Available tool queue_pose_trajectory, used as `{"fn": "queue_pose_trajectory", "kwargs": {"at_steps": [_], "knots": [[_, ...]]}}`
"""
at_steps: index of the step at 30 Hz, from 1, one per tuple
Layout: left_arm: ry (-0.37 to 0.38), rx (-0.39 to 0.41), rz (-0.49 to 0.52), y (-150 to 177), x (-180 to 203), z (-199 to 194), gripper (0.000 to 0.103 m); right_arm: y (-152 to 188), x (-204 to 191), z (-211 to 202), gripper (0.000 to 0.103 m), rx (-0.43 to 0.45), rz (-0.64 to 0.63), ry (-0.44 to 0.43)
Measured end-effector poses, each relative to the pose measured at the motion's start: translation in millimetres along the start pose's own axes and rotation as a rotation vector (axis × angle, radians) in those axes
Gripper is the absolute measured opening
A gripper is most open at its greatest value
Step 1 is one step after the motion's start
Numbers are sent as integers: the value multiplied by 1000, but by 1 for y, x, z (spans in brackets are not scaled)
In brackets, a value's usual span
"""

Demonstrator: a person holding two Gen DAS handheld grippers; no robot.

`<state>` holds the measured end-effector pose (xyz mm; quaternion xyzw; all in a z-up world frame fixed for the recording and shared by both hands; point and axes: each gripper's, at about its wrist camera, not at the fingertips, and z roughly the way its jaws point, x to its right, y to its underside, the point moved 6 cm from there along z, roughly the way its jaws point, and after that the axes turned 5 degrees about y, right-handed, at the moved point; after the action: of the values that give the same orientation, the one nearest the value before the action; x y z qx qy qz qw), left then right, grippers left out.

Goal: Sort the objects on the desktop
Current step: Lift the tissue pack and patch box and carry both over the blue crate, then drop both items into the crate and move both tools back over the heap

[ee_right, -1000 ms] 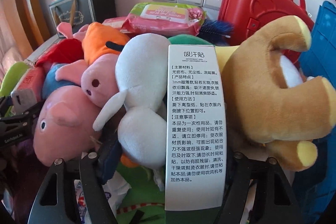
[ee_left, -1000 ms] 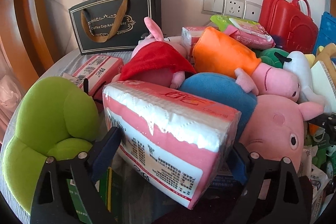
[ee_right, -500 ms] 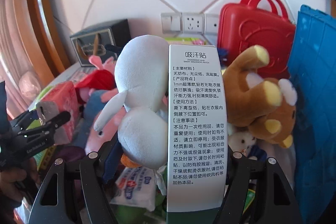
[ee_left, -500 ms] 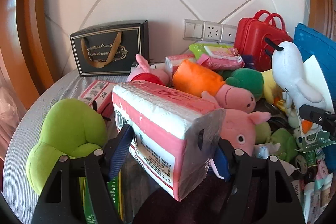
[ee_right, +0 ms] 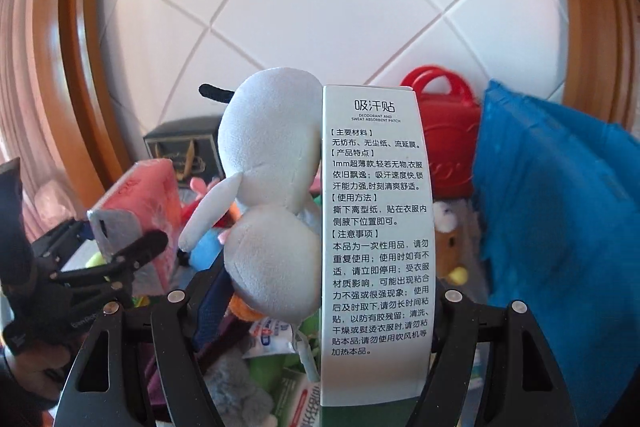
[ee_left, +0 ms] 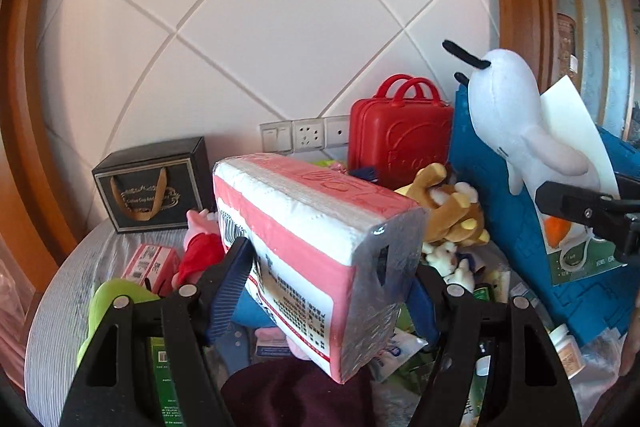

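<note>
Grey striped table (ee_left: 60, 307) — black gift bag (ee_left: 154, 183) (upright), red case (ee_left: 396, 143).

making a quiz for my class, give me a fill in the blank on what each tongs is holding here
1. The left tongs grip a pink and white plastic-wrapped pack of ____.
2. The right tongs pinch a white plush toy together with a tall white printed ____.
3. The hard plastic case with two handles by the wall is ____.

Missing words: tissues; box; red

Plush toys (ee_left: 452, 215) crowd the table (ee_left: 60, 307); space above open.

left tongs (ee_left: 332, 279): black arms | silver screws | blue pads
</note>
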<state>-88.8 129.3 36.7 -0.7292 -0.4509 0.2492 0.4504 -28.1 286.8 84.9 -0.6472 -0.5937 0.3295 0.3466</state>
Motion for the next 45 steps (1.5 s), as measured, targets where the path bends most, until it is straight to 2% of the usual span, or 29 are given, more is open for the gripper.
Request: {"fn": "queue_pose_trajectory", "kwargs": {"at_steps": [11,18,26,32,35,36,37,39,43,45], "knots": [[212,81,88,-65,123,-41,70,-26,69,-139,75,147,66,215],[355,141,137,-103,210,-67,70,-24,131,-208,76,214,160,353],[484,183,182,-138,295,-78,70,-17,207,-262,76,245,224,489],[536,180,228,-160,350,-63,71,-32,246,-268,76,247,222,558],[579,112,221,-167,374,-40,72,-38,266,-260,81,233,254,591],[589,70,223,-167,380,-27,76,-38,277,-256,89,204,260,616],[595,40,223,-166,384,-17,90,-39,290,-249,103,167,260,648],[584,62,212,-166,379,-9,103,-38,307,-248,103,147,259,672],[592,57,220,-155,372,-8,103,-38,316,-247,103,179,282,648],[579,70,233,-150,369,-10,103,-37,303,-241,103,195,281,618]]}}
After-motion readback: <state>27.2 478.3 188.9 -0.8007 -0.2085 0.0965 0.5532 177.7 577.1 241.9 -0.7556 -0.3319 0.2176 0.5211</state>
